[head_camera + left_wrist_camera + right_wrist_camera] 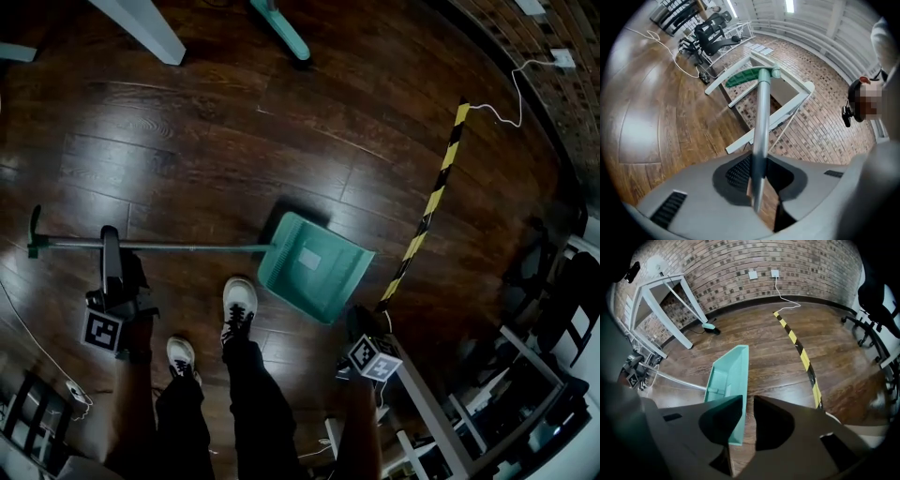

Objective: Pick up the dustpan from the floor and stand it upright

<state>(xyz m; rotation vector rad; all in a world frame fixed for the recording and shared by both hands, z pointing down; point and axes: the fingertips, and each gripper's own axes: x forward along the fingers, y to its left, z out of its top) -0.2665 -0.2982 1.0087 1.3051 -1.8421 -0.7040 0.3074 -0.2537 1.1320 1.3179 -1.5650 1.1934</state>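
Head view: dustpan (314, 267) sits at frame centre over dark wood floor (234, 122). Its teal pan is just right of the person's shoes (238, 305), and the metal handle (178, 247) runs off to the left edge.

Left gripper (112, 246) is clamped on that handle at lower left. In the left gripper view the pole passes straight btwn the jaws (759, 173), pads tight on it, and the green end grip (745, 76) is at upper centre.

Right gripper (361, 326) is at lower right, just beside the pan's near corner. Its own view shows the jaws (748, 401) a narrow gap apart w/ only floor btwn them — the pan (726, 380) lies behind the left jaw, not in the gap.

Yellow-black tape (431, 202) runs diagonally at right, near the pan.
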